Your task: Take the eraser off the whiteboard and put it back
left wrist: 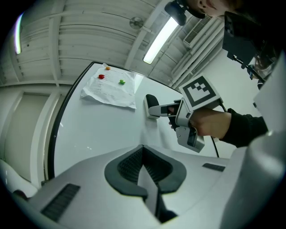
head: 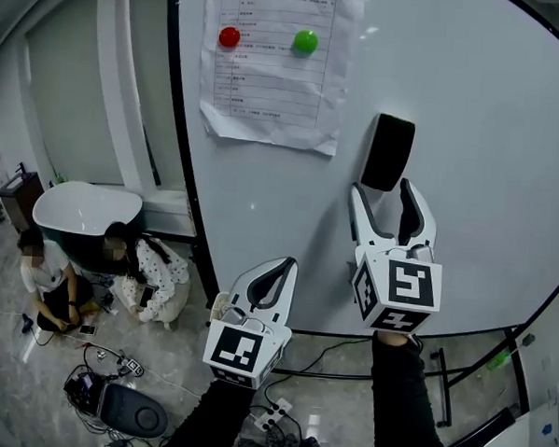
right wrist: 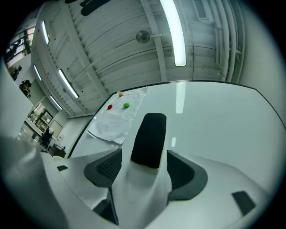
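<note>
A black eraser [head: 388,151] clings upright to the whiteboard [head: 481,126]. My right gripper [head: 382,189] is just below it, open, with its two fingertips on either side of the eraser's lower end. In the right gripper view the eraser [right wrist: 149,137] stands between the spread pads [right wrist: 105,166] with gaps on both sides, so nothing presses on it. My left gripper [head: 275,276] hangs lower and to the left, shut and empty; its pads meet in the left gripper view [left wrist: 143,171], which also shows the eraser [left wrist: 151,102] and the right gripper [left wrist: 163,109].
A printed sheet [head: 274,63] is pinned at the board's upper left by a red magnet [head: 229,37] and a green magnet [head: 306,41]. Below left, two people [head: 118,275] sit on the floor by a white tub [head: 79,207]. Cables and a power strip [head: 103,386] lie nearby.
</note>
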The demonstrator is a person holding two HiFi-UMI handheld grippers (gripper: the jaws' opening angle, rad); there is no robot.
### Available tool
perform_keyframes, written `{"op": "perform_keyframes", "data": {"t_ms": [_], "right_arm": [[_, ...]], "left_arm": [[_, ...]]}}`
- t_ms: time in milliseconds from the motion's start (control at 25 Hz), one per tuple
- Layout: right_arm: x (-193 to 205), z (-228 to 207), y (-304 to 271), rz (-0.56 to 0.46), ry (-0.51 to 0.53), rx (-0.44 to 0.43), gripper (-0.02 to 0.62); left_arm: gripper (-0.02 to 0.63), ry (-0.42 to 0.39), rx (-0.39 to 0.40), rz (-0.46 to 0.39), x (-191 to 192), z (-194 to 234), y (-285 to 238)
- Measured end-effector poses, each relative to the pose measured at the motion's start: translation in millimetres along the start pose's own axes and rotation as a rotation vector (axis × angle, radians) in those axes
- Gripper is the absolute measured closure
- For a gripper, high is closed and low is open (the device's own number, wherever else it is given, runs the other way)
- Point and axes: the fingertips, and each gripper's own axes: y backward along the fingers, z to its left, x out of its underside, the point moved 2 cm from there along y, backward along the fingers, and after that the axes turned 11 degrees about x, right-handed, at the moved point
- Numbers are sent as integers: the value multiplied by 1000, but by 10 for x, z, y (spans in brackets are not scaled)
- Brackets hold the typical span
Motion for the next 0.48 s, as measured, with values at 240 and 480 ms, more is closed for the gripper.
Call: {"op": "perform_keyframes", "data": {"t_ms": [240,480], "right_arm": [[-30,5,-205,-16,13,49,296],[-19,19,-307,-5,89,99,298]], "left_arm": [[600,-3,20,1,48,74,-30],[600,20,14,-16,43,127,-73]]}}
